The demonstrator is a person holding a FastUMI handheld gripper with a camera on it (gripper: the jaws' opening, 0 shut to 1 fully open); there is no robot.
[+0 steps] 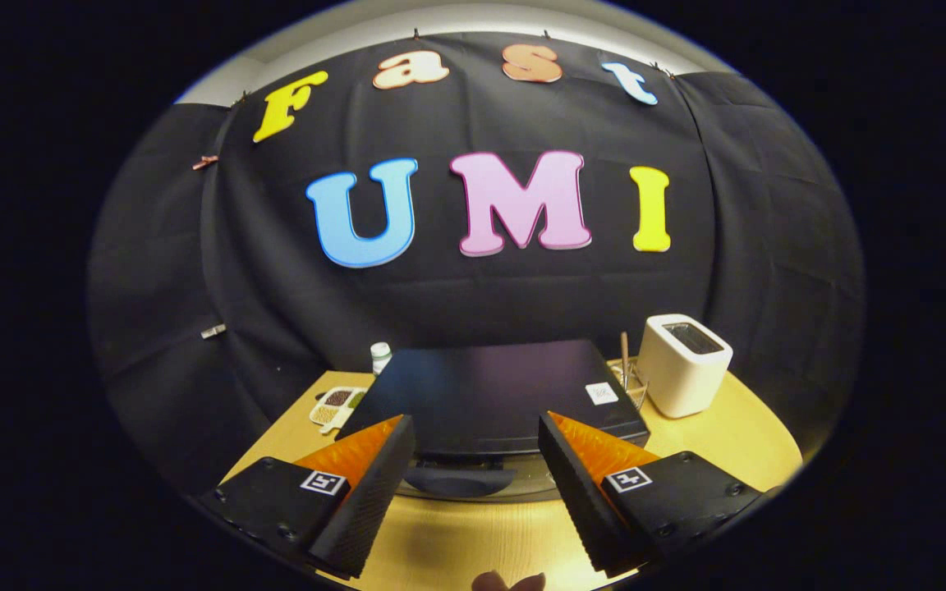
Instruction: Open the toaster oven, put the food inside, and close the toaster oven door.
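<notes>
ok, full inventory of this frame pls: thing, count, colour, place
toaster oven: 1, black, on the table just ahead of the fingers, seen from above
door handle: 1, dark, at the oven's front, between the fingertips
toaster: 1, white, right of the oven, at the back
tray: 1, white with dark and greenish fillings, left of the oven
bottle: 1, white, green band, behind the tray
stick: 1, wooden, upright between oven and toaster
table: 1, light wood, under everything
fingertip: a person's, at the table's near edge
gripper: 1, fingers open, apart either side of the handle, touching nothing
</notes>
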